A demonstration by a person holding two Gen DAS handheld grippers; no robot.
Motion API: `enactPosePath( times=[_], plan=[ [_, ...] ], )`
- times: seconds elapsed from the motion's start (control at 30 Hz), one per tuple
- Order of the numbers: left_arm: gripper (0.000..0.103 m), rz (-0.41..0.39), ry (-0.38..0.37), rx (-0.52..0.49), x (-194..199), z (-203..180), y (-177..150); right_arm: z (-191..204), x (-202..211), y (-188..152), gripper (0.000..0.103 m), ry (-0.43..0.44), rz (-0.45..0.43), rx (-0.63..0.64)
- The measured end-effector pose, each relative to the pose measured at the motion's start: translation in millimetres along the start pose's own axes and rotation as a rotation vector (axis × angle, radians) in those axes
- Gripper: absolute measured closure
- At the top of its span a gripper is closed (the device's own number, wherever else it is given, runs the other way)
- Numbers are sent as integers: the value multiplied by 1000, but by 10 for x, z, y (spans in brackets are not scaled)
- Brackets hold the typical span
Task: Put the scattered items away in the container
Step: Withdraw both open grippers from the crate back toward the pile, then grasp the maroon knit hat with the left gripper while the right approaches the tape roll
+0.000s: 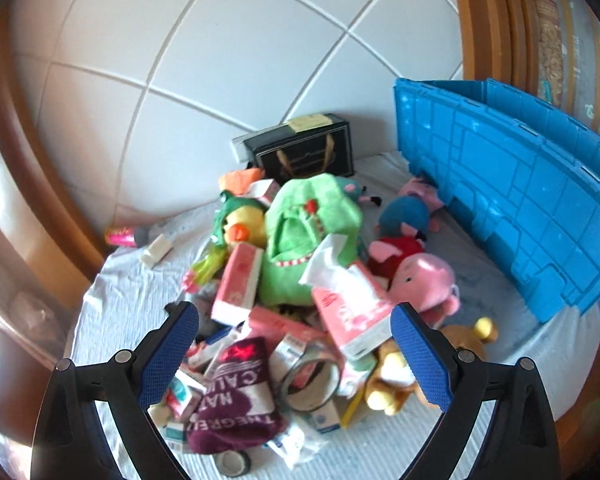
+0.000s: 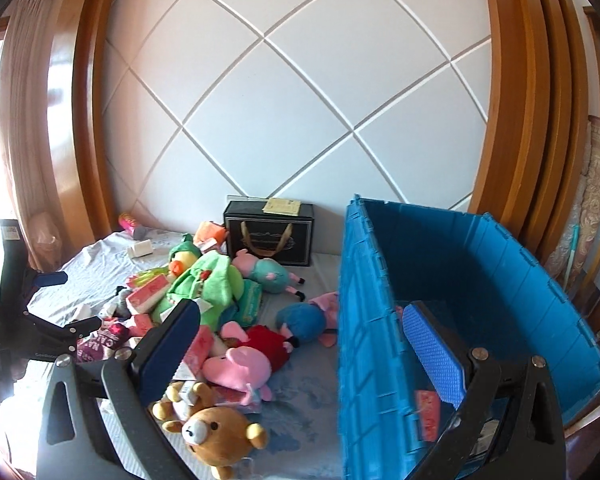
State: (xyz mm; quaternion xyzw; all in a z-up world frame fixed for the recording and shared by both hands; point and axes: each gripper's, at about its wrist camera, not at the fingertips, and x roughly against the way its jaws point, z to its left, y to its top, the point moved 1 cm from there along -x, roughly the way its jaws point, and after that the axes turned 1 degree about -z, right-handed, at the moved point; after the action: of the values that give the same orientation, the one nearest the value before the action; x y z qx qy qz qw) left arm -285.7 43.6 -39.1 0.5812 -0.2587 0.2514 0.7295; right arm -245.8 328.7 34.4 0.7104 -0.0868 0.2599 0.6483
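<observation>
Evidently both tongs, left tongs (image 1: 294, 344) and right tongs (image 2: 304, 348), gape empty, the left poised over the toy pile (image 1: 300, 264) beside the blue crate (image 2: 460, 280).

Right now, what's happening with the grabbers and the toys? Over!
Left gripper open over toy pile. Right gripper open, empty. Blue crate nearly bare. Nothing blocking.

Left gripper (image 1: 294, 324): black arms, silver screws, blue dimpled pads; right gripper (image 2: 300, 330) looks the same, seemingly.
</observation>
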Motion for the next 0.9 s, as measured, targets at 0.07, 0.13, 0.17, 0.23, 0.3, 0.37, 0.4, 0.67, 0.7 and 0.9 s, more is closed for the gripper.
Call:
enactPosePath(
  times=[0.07, 0.13, 0.17, 0.23, 0.3, 0.37, 0.4, 0.67, 0.7, 0.9],
  plan=[
    [5, 6, 23, 24, -52, 322, -205, 220, -145, -107, 0, 21, 34, -24],
    [5, 27, 60, 45, -127, 618, -410, 417, -302, -229, 0, 25, 75, -47],
    [5, 43, 68, 54, -171, 754, -514, 512, -387, -295, 0, 23, 97, -60],
    [5, 76, 82, 81, -261, 1032, -716, 676, -549, -420, 0, 21, 135, -86],
    [5, 101, 98, 97, -344, 1271, -911, 815, -692, -554, 0, -1, 170, -110],
    [5, 121, 125, 101, -435, 1446, -1084, 944, -858, -693, 0, -23, 211, -128],
    [5, 134, 136, 104, -489, 1518, -1165, 995, -941, -765, 0, -26, 234, -140],
    [5, 221, 60, 174, -957, 1510, -1559, 1385, -1476, -1316, 0, 13, 413, -135],
    [5, 227, 51, 182, -1014, 1451, -1579, 1421, -1533, -1365, 0, 21, 429, -126],
    [5, 270, 25, 159, -1308, 1142, -1700, 1693, -1714, -1510, 0, 94, 444, -96]
  ],
)
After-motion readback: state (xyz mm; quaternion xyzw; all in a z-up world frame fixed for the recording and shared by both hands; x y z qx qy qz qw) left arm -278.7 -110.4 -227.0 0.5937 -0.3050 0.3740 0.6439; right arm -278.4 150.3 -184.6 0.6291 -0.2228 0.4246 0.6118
